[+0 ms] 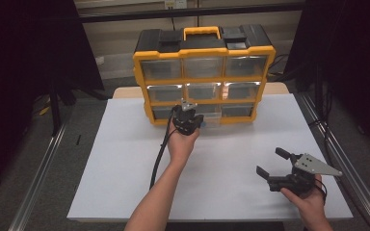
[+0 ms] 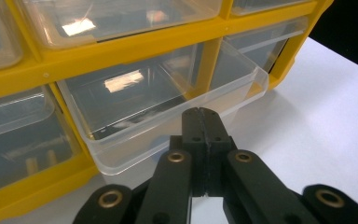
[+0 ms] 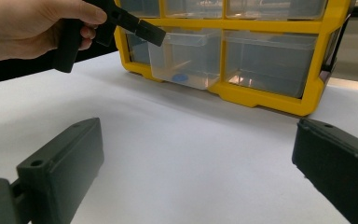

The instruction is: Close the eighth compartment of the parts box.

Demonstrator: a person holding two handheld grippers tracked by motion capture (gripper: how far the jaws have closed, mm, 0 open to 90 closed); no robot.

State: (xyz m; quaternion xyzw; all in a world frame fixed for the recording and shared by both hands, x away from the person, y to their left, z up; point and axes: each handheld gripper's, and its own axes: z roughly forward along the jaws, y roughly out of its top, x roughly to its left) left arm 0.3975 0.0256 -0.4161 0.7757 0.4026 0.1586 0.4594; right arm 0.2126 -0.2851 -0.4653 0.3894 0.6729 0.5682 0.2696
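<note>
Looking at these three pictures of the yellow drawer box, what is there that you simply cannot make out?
- High view: the front lip of the pulled-out bottom middle drawer is hidden by the left gripper and hand.
- Left gripper view: whether the shut jaws pinch that lip; they cover it.
- Right gripper view: the small blue thing in that drawer is too small to name.
- Right gripper view: the organizer top is cut off by the edge.

yellow-black organizer [image 1: 204, 50], clear drawer [image 2: 168, 100], black tongs [image 2: 204, 122], white table [image 1: 125, 159].
</note>
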